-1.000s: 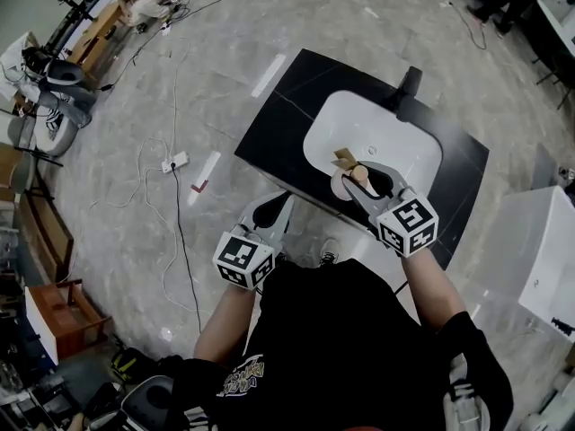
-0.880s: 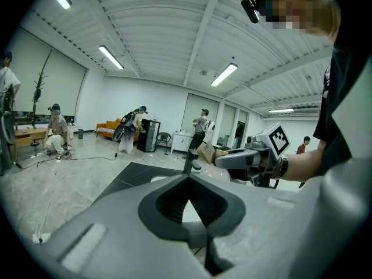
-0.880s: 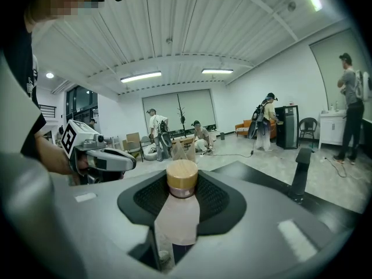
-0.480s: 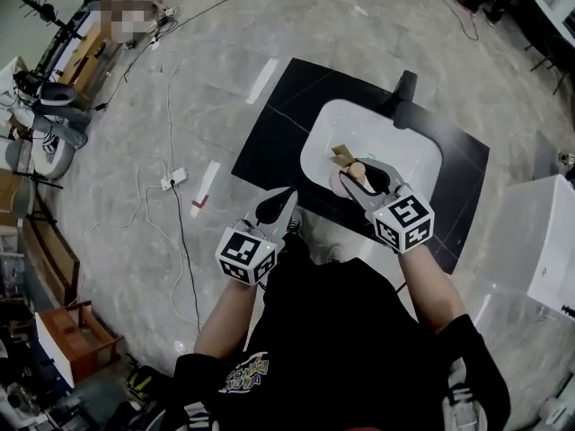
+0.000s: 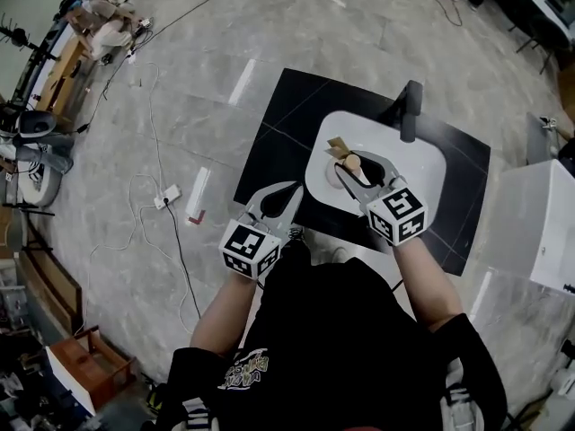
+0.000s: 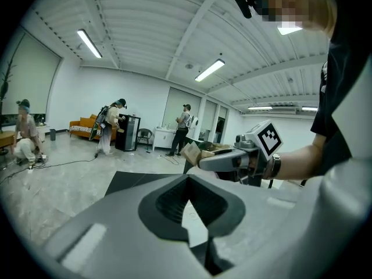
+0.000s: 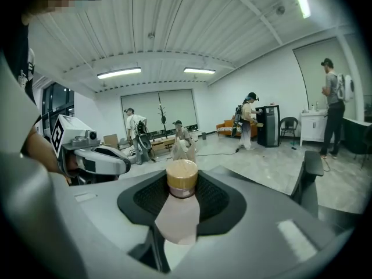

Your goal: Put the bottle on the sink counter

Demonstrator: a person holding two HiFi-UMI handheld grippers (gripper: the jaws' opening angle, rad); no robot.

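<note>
A pale pink bottle with a tan wooden cap (image 5: 351, 162) is held in my right gripper (image 5: 358, 171), which is shut on its body. It hangs over the left part of the white sink basin (image 5: 409, 164), set in the black counter (image 5: 287, 115). In the right gripper view the bottle (image 7: 182, 178) stands upright between the jaws of the right gripper (image 7: 181, 197). My left gripper (image 5: 289, 192) sits at the counter's front left edge, shut and holding nothing. The left gripper (image 6: 187, 182) looks toward the right one.
A dark faucet (image 5: 410, 110) rises at the basin's far rim. A tan folded paper piece (image 5: 337, 145) lies just beyond the bottle. A white cabinet (image 5: 539, 232) stands to the right. Cables and a power strip (image 5: 166, 194) lie on the floor at left. People stand far off.
The head camera has shifted, so the counter sits higher in view. The right gripper still holds the bottle over the basin, slightly nearer its left rim. The left gripper stays by the front edge.
</note>
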